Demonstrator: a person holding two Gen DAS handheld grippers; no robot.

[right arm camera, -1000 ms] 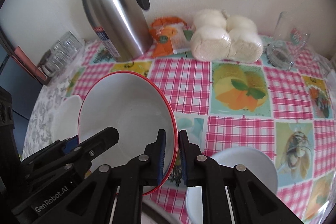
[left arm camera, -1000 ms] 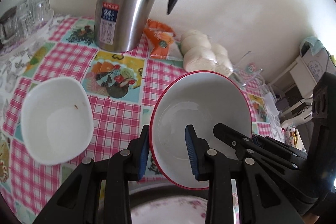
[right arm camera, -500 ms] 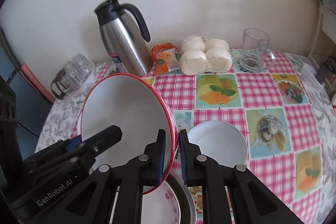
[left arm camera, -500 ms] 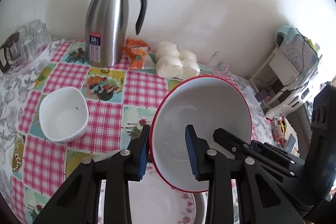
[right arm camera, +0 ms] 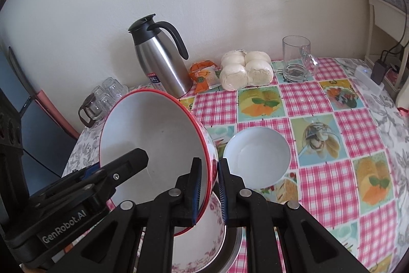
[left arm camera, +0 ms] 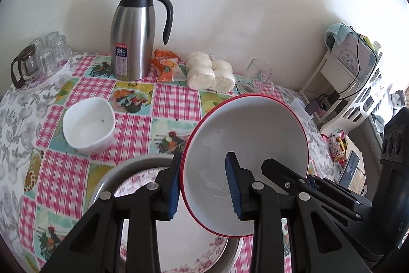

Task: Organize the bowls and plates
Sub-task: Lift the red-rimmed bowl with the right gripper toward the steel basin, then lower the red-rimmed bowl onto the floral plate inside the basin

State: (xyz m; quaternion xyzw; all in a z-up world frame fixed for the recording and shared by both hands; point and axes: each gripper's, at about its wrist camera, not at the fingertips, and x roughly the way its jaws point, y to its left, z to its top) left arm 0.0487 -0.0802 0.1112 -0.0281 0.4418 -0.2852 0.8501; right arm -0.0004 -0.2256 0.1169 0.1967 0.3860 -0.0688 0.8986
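Observation:
A large white bowl with a red rim (left arm camera: 245, 145) hangs tilted above the table, held from both sides. My left gripper (left arm camera: 203, 165) is shut on its left wall, one pad outside and one inside. My right gripper (right arm camera: 209, 166) is shut on the opposite rim of the same bowl (right arm camera: 153, 140). Below it lies a floral plate (left arm camera: 189, 255) inside a metal pan (left arm camera: 112, 175). On the checked cloth a small squarish white bowl (left arm camera: 88, 126) sits at the left and a round white bowl (right arm camera: 257, 157) at the right.
Along the wall stand a steel thermos jug (left arm camera: 135, 35), an orange snack packet (left arm camera: 166, 65), bagged white buns (left arm camera: 209, 73) and a glass mug (right arm camera: 296, 60). A tray of glasses (left arm camera: 41, 60) sits far left. A white shelf (left arm camera: 352, 68) stands beyond the table's right edge.
Both grippers have risen and drawn back with the red-rimmed bowl between them. The table now looks farther away, and the floral plate and metal pan have come into view beneath the bowl.

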